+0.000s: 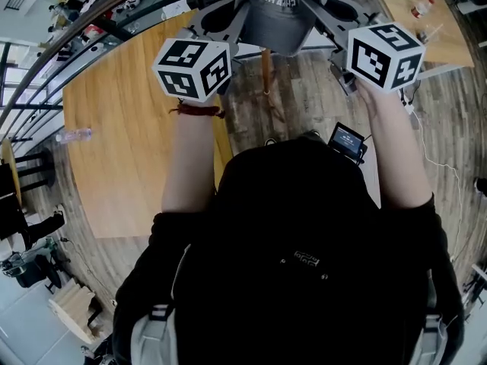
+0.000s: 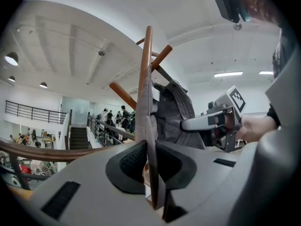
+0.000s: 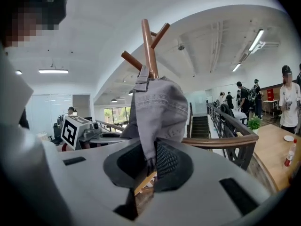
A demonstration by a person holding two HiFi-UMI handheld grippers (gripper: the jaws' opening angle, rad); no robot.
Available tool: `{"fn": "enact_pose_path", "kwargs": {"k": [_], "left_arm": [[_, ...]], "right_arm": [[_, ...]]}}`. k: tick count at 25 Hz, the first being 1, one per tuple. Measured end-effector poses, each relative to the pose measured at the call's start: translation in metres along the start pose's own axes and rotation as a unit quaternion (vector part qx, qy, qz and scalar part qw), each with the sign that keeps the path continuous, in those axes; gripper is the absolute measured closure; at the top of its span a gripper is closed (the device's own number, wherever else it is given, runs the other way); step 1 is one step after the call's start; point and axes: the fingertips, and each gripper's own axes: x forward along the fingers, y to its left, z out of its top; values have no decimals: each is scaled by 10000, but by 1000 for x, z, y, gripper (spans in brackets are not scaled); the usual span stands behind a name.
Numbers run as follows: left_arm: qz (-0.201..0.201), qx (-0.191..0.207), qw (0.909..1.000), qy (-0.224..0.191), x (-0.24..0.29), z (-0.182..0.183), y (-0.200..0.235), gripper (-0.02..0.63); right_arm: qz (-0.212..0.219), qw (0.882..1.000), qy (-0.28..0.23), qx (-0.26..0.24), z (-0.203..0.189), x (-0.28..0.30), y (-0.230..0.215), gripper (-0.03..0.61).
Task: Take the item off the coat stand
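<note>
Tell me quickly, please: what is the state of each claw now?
Left claw: closed, gripping the brim of the grey cap that hangs on the coat stand.
Right claw: closed, gripping the edge of the same grey cap.

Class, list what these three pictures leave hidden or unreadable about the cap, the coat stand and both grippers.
The left gripper and right gripper: in the head view, the marker cubes cover their jaws.
The coat stand: both gripper views lose its base behind the gripper bodies.
The cap: its head-view print is too blurred to read; its own cloth hides where it hooks on.
</note>
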Motion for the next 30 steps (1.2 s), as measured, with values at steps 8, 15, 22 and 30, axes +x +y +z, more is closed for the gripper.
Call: {"fn": "enact_pose_path", "kwargs": {"k": [8, 15, 22, 30], "left_arm": [[61, 84, 9999, -97, -7, 0, -3, 581], [129, 354, 9983, -444, -21, 21, -7, 581], [193, 540, 9954, -771, -43, 37, -12, 581], [235, 922, 9897, -1073, -59, 55, -27, 581]], "right_arm": [[179, 9996, -121, -195, 1, -5, 11, 538], [384, 9961, -527, -591, 19, -14, 27, 538], [800, 9865, -954, -1064, 33, -23, 51, 538], [995, 9776, -1408, -1209, 48, -42, 65, 538]]}}
